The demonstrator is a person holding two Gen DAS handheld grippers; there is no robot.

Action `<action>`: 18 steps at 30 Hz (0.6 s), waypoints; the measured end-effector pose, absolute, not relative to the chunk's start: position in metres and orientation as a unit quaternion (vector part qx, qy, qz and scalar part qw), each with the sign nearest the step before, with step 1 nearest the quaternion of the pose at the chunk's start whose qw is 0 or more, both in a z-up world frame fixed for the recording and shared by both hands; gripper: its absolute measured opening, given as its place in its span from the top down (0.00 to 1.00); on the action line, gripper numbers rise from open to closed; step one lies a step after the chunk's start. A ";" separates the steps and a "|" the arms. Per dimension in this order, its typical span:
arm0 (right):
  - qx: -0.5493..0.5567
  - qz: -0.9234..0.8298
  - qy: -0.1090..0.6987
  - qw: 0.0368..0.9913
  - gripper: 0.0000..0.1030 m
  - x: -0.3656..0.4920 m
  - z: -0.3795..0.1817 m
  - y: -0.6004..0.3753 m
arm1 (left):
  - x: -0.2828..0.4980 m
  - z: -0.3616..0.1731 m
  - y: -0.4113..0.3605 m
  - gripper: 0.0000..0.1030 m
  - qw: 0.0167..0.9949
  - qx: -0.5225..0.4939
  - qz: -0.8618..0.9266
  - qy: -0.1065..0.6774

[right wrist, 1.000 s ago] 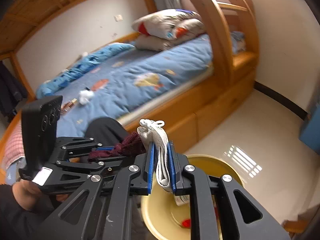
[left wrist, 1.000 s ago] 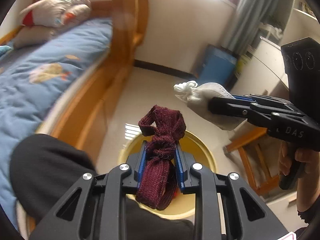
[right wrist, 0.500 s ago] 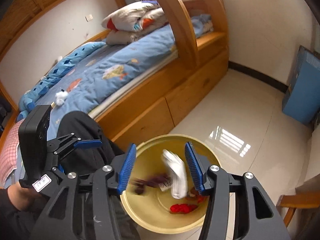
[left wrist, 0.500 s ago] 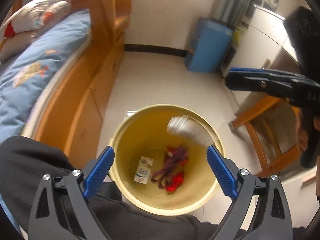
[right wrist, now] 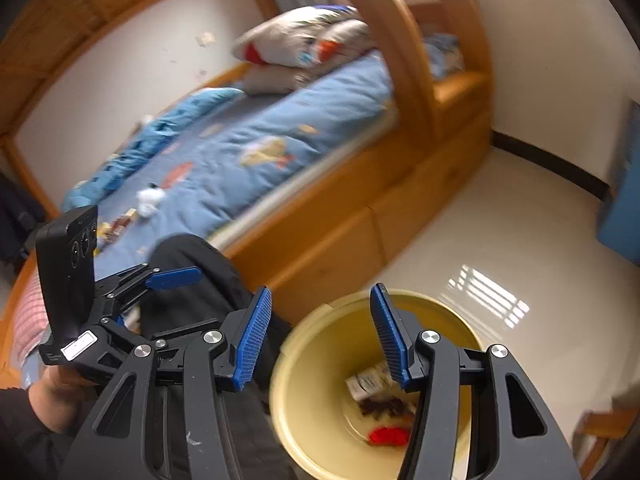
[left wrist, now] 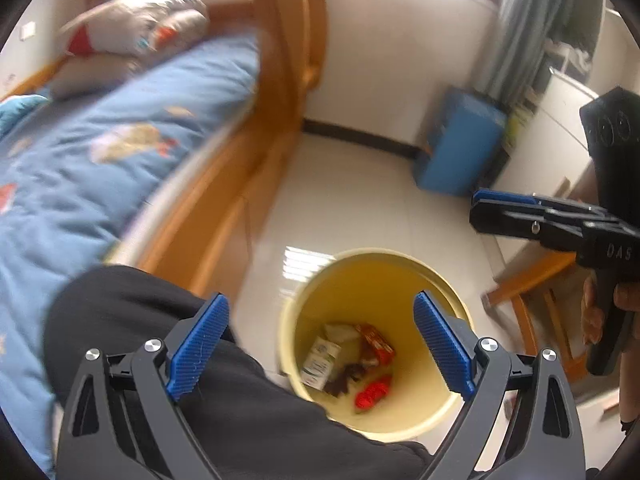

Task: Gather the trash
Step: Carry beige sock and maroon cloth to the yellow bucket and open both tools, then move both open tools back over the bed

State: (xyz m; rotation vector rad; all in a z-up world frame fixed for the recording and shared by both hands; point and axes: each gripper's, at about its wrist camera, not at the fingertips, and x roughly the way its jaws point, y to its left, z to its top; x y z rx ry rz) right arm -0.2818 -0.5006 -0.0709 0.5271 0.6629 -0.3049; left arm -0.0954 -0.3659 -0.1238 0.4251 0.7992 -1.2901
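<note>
A yellow bin stands on the floor beside the bed and also shows in the right wrist view. In it lie a small white carton, a red scrap, a dark cloth piece and other bits. My left gripper is open and empty above the bin. My right gripper is open and empty above the bin's left rim. More litter, a white crumpled wad and small wrappers, lies on the blue bedcover.
A wooden bunk bed with a blue quilt and pillows runs along the left. My dark-trousered knee is next to the bin. A blue box and a wooden chair stand to the right.
Both grippers opened and dropped the maroon cloth and the white cloth into the bin. Since then both have tilted up and swung left toward the bed.
</note>
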 end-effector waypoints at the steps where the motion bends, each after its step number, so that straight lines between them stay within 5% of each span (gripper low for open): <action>1: 0.250 -0.130 0.314 0.906 0.51 -0.271 -0.067 -0.496 | -0.091 -0.120 -0.362 0.08 0.713 0.187 -0.575 0.356; 18: 0.191 0.080 0.258 0.944 0.44 -0.086 -0.025 -0.411 | 0.025 -0.067 -0.232 0.04 0.860 0.090 -0.392 0.315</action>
